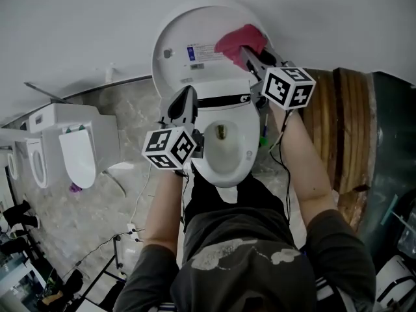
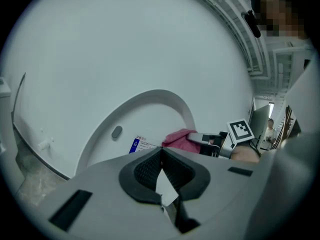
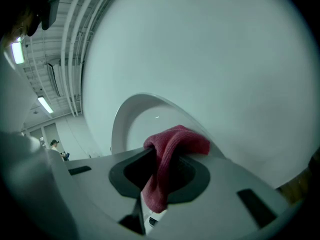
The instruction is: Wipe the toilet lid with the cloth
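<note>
Pink cloth [image 1: 240, 43], clenched in right claw [image 1: 245, 51], hides part of toilet lid [image 1: 179, 38]; left claw [image 1: 188, 91] clamped empty.

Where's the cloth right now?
In the head view the pink cloth sits clamped in the right gripper, against the upper right of the raised toilet lid, right of its printed label.

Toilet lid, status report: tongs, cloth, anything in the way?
Right tongs shut on pink cloth, at raised toilet lid's upper-right edge. Left tongs shut, empty, in front of lid. Nothing seen in the way.
</note>
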`<state>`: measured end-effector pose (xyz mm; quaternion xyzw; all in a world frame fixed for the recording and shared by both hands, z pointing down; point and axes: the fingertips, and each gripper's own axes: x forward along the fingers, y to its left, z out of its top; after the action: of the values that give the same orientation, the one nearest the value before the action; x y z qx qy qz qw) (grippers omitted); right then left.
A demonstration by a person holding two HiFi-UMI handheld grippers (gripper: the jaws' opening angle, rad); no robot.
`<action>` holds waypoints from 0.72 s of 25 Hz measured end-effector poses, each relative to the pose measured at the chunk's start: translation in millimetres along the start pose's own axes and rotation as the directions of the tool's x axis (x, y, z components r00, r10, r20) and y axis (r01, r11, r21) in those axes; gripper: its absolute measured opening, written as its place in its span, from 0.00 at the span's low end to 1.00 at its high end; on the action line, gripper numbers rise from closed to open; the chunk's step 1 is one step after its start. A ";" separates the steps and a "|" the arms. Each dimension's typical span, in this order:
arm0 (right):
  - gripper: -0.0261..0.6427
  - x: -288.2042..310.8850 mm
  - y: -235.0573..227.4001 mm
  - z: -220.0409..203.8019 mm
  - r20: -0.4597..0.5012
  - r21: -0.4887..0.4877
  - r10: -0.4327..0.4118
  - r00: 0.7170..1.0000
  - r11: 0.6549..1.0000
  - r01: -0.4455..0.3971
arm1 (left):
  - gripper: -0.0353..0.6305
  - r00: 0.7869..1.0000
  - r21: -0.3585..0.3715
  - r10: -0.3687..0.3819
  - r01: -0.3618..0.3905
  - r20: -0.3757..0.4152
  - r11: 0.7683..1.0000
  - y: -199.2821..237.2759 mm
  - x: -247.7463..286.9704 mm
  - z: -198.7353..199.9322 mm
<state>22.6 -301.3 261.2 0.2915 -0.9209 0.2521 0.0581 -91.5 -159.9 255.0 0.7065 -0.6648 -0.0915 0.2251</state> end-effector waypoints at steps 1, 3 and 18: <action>0.14 -0.7 3.0 -1.4 -0.004 -0.007 -0.003 1.000 1.000 0.003 | 0.06 1.000 -0.003 -0.002 0.002 0.000 1.000 2.8 -2.9 0.6; 0.14 1.8 18.8 -4.6 -0.014 -0.029 0.010 1.000 1.000 -0.010 | 0.06 1.000 -0.011 -0.001 0.001 -0.001 1.000 14.7 -9.1 3.2; 0.14 102.7 145.2 -82.5 -0.145 -0.162 0.140 0.979 0.973 -0.163 | 0.06 0.998 0.026 -0.020 0.022 -0.066 0.999 100.5 -35.6 0.4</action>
<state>-147.5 -210.3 296.3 0.1966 -0.9531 0.1937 0.1246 -185.5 -126.6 292.8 0.7189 -0.6506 -0.0618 0.2366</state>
